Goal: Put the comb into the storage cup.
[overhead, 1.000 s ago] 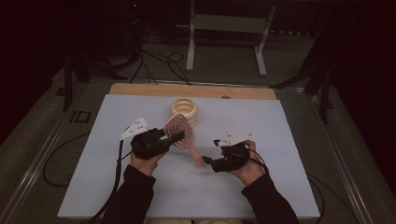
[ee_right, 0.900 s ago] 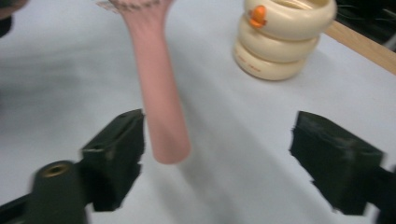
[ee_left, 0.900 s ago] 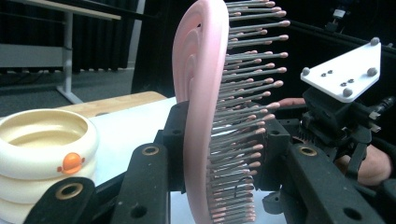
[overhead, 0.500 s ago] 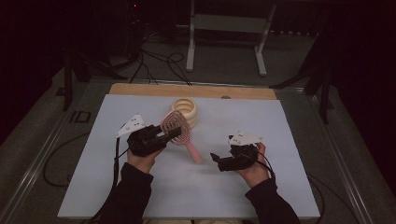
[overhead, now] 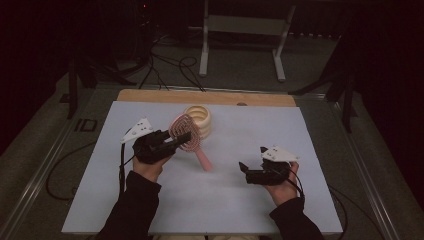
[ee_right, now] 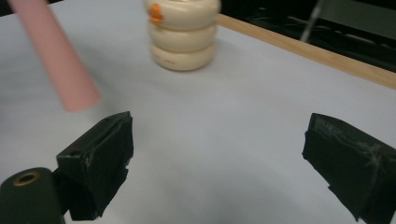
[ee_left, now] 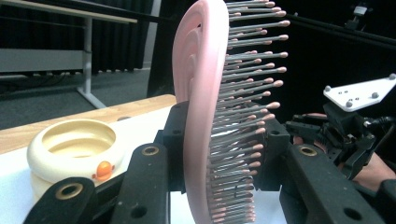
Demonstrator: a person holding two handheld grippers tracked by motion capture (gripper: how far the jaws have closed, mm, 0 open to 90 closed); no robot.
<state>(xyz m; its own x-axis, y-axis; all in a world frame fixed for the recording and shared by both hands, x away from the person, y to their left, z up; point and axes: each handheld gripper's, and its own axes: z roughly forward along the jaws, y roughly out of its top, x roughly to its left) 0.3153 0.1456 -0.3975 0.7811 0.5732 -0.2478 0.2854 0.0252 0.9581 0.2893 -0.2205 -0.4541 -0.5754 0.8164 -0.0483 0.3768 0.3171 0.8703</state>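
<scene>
White table [overhead: 320,150]: left tongs [overhead: 181,138] clamp pink hairbrush [overhead: 186,134] head; right tongs [overhead: 244,167] wide apart, just opened, empty.

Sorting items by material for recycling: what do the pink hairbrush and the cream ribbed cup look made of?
Pink hairbrush: looks like moulded matte plastic, smooth back, thin bristles with rounded tips. Cream ribbed cup: probably soft plastic or silicone, judging by its rounded stacked rings and dull sheen; the look leaves it open.
</scene>
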